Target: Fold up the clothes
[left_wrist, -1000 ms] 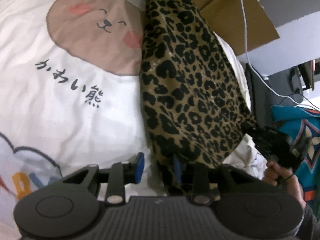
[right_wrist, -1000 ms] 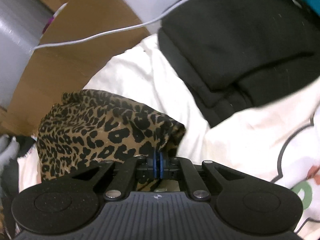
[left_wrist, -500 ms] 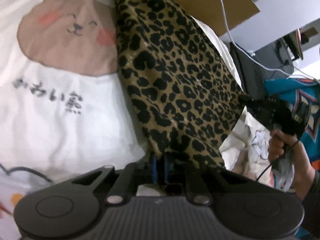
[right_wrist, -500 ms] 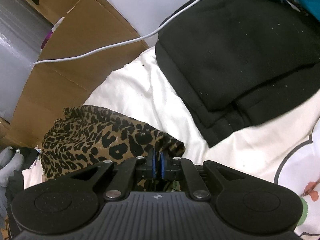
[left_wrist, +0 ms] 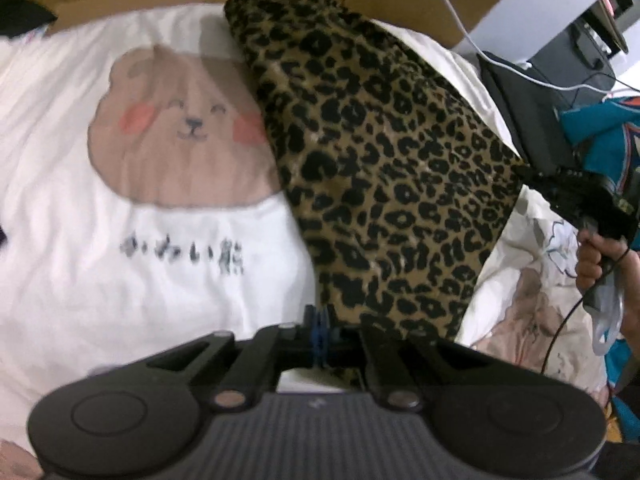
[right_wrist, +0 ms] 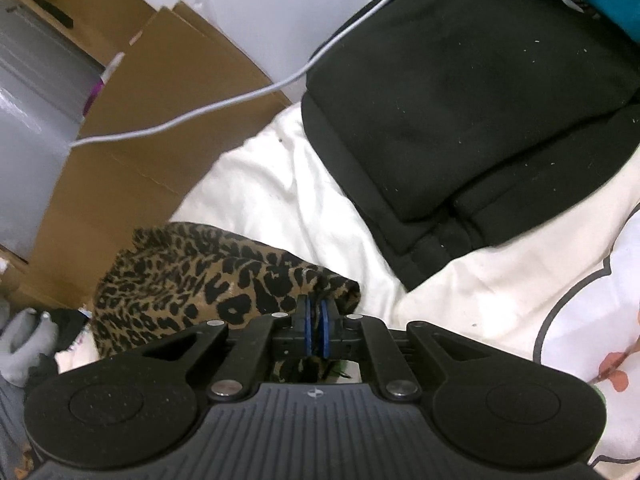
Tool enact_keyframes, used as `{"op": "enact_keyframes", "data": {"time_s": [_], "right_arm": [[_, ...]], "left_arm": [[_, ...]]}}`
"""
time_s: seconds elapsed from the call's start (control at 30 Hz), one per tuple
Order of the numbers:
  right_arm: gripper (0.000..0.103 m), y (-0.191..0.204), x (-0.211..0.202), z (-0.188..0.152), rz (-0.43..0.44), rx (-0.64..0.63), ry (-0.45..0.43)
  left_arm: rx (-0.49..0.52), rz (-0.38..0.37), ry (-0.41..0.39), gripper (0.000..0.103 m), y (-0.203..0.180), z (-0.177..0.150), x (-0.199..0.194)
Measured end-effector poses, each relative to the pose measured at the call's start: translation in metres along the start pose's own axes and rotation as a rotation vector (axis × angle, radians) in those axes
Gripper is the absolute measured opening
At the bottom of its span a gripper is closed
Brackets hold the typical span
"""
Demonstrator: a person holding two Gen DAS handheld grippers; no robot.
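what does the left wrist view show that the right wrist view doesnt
Only the left wrist view shows the bear print with dark lettering on the white bedding, the left gripper shut on one edge of the garment, and the person's hand holding the right gripper. Only the right wrist view shows the folded black garment on the bedding and the right gripper from behind, pinching its corner. Both show the leopard print garment, the cardboard, the white cable and the white bedding.
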State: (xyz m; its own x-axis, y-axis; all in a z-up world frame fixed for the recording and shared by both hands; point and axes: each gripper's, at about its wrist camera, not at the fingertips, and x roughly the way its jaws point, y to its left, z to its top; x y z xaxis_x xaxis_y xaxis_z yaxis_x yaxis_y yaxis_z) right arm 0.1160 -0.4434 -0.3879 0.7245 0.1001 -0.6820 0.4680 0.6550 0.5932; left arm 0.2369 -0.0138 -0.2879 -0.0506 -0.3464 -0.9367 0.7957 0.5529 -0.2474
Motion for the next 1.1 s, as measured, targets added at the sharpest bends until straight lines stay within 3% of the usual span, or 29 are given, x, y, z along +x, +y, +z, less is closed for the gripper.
{"op": "enact_keyframes", "data": {"time_s": [0.07,0.2,0.47,0.73,0.87,1.1], "right_arm": [[0.013,-0.002,0.002,0.000,0.004,0.015,0.000],[0.013,-0.005,0.007,0.001,0.004,0.018,-0.004],[0.007,-0.006,0.007,0.002,-0.010,-0.016,0.005],[0.004,-0.010,0.005,0.004,0.008,-0.019,0.012],[0.003,-0.016,0.003,0.010,0.011,0.011,0.006],[0.002,-0.014,0.001,0.017,0.012,-0.075,0.020]], "left_arm": [[0.008,0.036,0.002,0.005,-0.006,0.015,0.000],[-0.004,0.100,-0.015,0.005,-0.020,0.056,-0.004],[0.006,0.152,-0.073,0.005,-0.051,0.151,0.007],[-0.018,0.223,-0.078,0.008,-0.082,0.214,0.029],[-0.056,0.262,-0.048,0.009,-0.088,0.243,0.051],[-0.149,0.323,-0.022,0.011,-0.091,0.287,0.102]]}}
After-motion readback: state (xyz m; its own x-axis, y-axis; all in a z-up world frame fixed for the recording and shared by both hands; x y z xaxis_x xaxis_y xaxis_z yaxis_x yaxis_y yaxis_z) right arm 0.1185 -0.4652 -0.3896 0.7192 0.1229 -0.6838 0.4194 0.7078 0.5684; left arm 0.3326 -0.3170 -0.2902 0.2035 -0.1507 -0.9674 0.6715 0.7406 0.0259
